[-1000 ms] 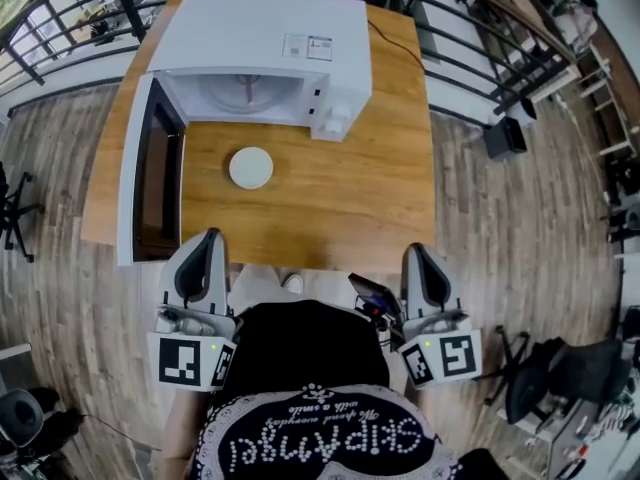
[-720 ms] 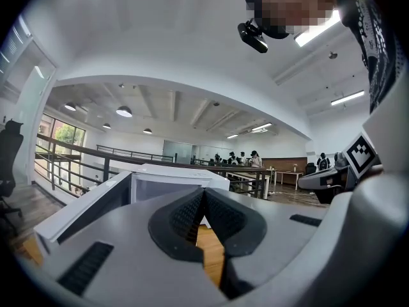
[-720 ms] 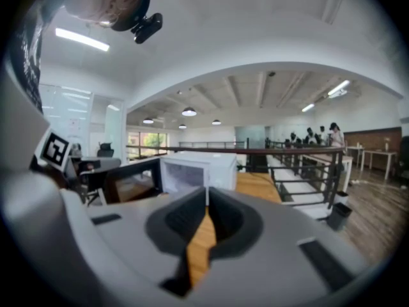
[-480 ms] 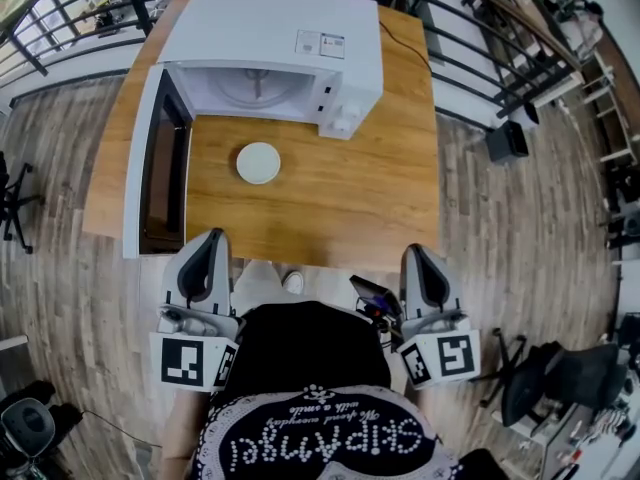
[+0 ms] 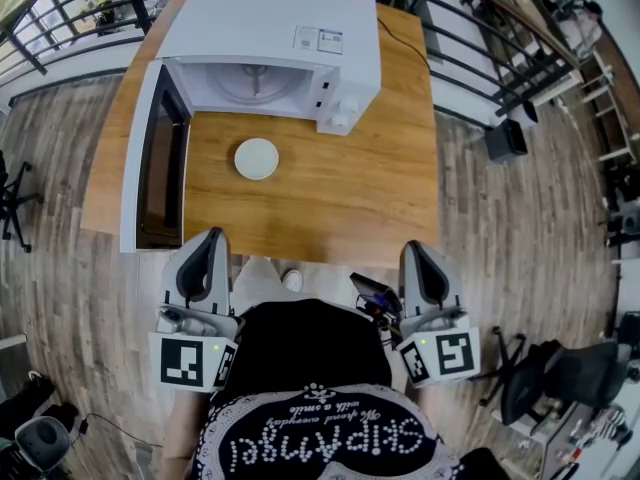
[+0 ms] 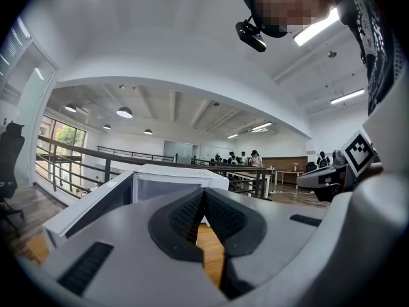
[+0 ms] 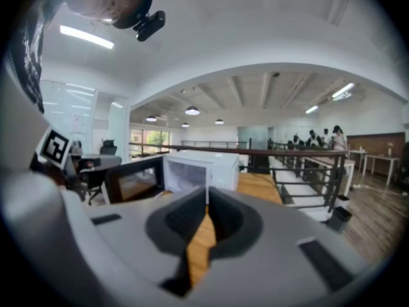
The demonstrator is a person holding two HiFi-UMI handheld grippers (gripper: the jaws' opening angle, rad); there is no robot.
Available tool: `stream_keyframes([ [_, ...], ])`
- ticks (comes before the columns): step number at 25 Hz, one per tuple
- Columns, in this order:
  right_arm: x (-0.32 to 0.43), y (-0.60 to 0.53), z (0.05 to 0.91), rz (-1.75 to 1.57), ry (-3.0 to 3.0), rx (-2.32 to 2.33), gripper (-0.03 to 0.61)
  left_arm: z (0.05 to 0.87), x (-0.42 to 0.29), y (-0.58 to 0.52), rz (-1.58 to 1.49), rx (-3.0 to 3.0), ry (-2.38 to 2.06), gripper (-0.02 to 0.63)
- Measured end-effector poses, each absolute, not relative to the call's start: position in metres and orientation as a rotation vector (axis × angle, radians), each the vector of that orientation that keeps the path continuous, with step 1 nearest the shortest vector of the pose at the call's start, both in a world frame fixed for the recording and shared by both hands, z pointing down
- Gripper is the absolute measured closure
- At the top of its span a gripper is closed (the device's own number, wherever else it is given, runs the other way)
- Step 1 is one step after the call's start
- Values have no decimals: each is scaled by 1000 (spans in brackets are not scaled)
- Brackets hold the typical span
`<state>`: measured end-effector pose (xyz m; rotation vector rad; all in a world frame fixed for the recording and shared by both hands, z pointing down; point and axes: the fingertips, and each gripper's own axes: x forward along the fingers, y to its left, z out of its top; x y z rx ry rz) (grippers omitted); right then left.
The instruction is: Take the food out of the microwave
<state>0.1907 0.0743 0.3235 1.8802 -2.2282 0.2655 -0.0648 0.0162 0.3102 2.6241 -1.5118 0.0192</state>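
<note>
One microwave (image 5: 270, 38) stands door-open on the table (image 5: 340, 193), its turntable (image 5: 250, 86) showing inside; one white round dish (image 5: 256, 158) lies on the table before it. Left gripper (image 5: 210, 238) and right gripper (image 5: 416, 250) both have jaws pressed together.

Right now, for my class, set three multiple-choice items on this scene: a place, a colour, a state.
1. Where is the small round white dish relative to the boxy microwave oven? A inside it; B in front of it, on the brown wooden table; C on top of it.
2. What colour is the oven's outside? A white; B black; C red.
3. The oven's dark-glass door is: A shut; B missing; C swung open.
Key: 1 B, it lies on bare wood; 2 A, it is white all over; 3 C, the oven's inside shows.
</note>
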Motion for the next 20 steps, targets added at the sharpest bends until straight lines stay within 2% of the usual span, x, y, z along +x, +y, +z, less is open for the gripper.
stream_keyframes([
  [20,198,76,328,270,-2230,1870,543,303,-55,19,25,2665,-1524,581],
])
